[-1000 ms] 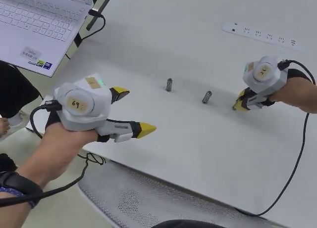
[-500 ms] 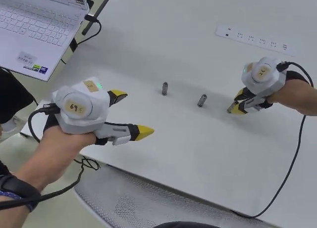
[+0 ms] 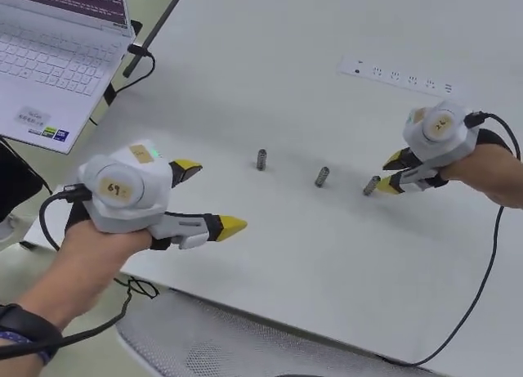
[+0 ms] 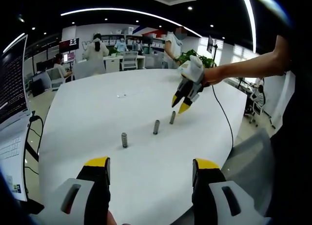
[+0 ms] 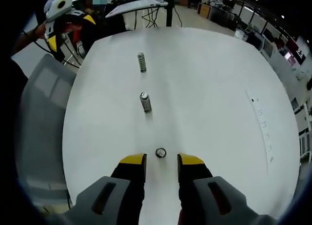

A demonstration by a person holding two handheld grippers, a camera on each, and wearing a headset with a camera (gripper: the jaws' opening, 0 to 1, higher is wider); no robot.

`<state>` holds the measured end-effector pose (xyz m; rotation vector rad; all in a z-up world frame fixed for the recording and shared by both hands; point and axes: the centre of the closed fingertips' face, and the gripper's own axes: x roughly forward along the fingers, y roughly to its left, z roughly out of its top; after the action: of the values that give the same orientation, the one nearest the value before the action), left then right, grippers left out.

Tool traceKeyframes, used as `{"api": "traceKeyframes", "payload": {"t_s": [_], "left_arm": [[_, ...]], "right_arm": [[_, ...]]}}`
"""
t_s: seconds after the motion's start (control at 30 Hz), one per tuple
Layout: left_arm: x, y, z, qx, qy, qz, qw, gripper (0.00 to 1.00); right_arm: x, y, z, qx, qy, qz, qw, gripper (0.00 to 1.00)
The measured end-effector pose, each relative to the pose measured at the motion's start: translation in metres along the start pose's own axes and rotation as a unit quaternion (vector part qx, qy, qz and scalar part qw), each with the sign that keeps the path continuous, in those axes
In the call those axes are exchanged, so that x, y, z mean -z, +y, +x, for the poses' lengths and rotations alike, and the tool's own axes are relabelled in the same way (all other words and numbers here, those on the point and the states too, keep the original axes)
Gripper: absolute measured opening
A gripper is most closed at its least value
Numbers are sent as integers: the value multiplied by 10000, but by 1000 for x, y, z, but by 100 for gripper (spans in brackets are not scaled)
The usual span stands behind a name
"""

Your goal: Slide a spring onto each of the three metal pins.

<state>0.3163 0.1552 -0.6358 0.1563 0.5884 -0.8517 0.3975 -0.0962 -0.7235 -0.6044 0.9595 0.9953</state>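
Trouble, as we judge it, sits at the third pin (image 3: 372, 185), the one nearest the right tongs (image 3: 389, 172). It appears to lean in the head view, and the open jaws stand just beside it; in the right gripper view it lies just ahead of the gap between the two tips, touching neither as far as we can tell. A sideways drift of the hand, or a tip catching a coil, could topple the pin or lift its spring (image 5: 161, 153) off, and a loose spring on so smooth a worktop (image 3: 327, 262) may roll toward the near edge. We cannot tell whether this spring is fully seated. The middle pin (image 3: 322, 177) and the first pin (image 3: 261, 159) stand upright in the same row across the middle of the worktop, each carrying coils. Our left tongs (image 3: 211, 195) hang spread wide and empty by the near edge, well apart from the row.
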Motion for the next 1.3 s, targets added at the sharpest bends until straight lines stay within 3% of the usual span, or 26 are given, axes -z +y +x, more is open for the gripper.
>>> {"api": "traceKeyframes", "payload": {"t_s": [0.27,0.43,0.7,0.9,1.3], "left_arm": [[-1,4,1,23,-26,-14,10000,64],[-2,4,2,53,-34,-15,10000,64],[-6,3,3,97,-64,22,9999,64],[-8,3,4,116,-88,33,9999,64],[-11,4,6,161,-133,58,9998,63]], "right_arm": [[7,1,-9,224,-230,274,9991,25],[3,4,-19,389,-627,588,9955,26],[0,10,-33,543,-1121,1000,9872,29],[3,17,-40,646,-1303,1196,9821,32],[8,39,-59,868,-1771,1654,9663,38]]}}
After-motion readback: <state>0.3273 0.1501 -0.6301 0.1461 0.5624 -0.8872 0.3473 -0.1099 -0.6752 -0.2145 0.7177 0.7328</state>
